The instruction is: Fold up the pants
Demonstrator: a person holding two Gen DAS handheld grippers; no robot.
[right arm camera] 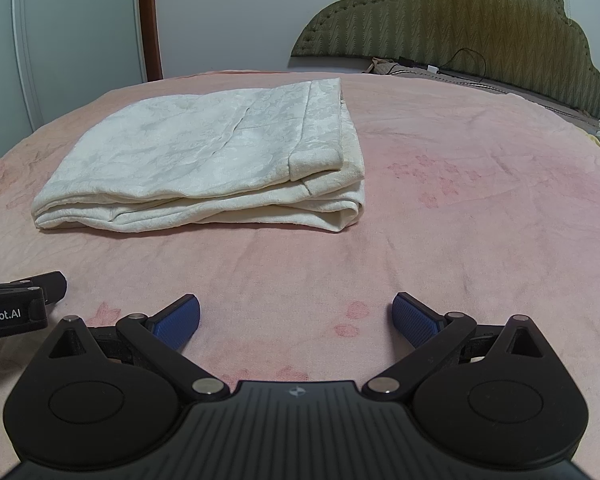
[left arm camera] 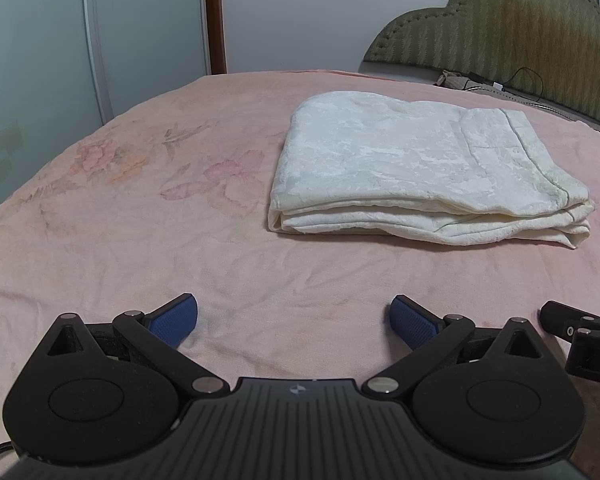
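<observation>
Pants (left arm camera: 412, 168), one folded stack, lie beyond two empty, spread tools (left arm camera: 294, 320) (right arm camera: 296, 320).

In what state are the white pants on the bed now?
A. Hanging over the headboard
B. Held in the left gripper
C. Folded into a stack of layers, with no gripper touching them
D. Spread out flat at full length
C: the pants lie as a layered stack on the pink bed, and both the left gripper and the right gripper are open and apart from them.
</observation>
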